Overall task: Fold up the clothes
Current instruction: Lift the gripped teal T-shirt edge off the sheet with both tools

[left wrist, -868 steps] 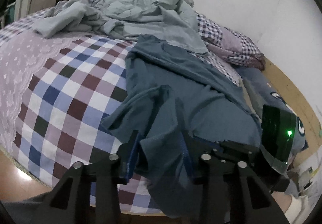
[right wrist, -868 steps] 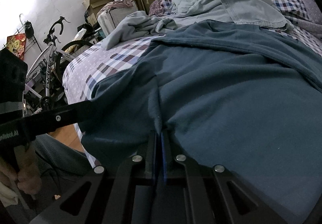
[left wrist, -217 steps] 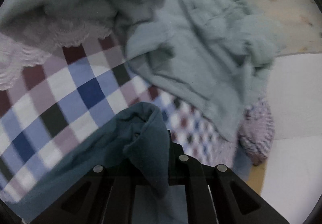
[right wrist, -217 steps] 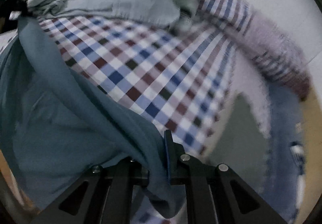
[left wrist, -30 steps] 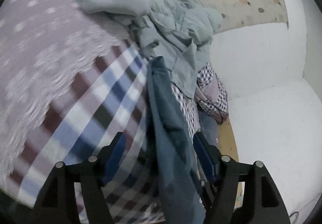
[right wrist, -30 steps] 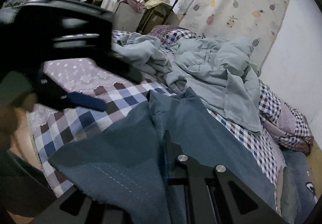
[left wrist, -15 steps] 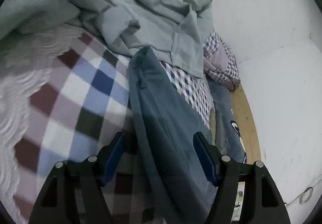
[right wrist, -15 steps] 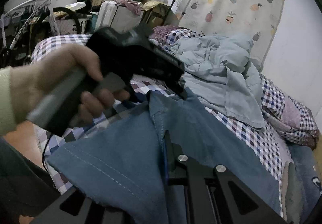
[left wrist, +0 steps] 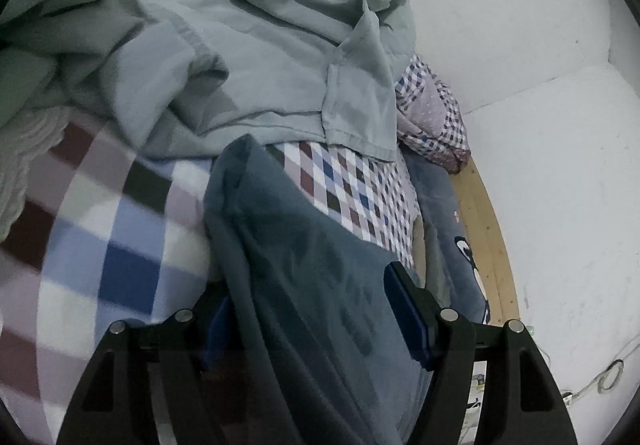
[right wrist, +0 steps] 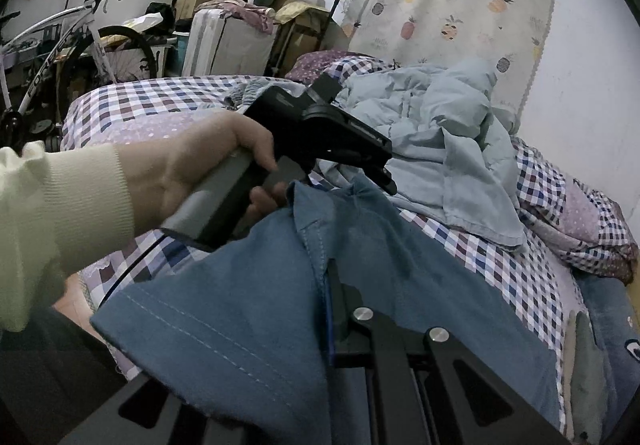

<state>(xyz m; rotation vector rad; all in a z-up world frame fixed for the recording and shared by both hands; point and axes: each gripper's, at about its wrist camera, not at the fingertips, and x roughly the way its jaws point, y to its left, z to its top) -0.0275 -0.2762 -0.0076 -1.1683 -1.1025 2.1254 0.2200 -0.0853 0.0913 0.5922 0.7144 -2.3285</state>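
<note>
Nearest me, my right gripper [right wrist: 330,309] is clamped on an edge of the one blue shirt [right wrist: 400,285], while my left gripper [left wrist: 316,309] stands wide apart with that shirt draped loosely between its fingers, gripping nothing. I judge the fold barely begun: the shirt lies rumpled across the checked bed [left wrist: 352,181], no neat crease showing, so squaring and folding remain. Farther back I count one grey-green quilt [left wrist: 256,29] heaped up, one checked pillow [left wrist: 432,117], and across the room one bicycle [right wrist: 60,45].
</note>
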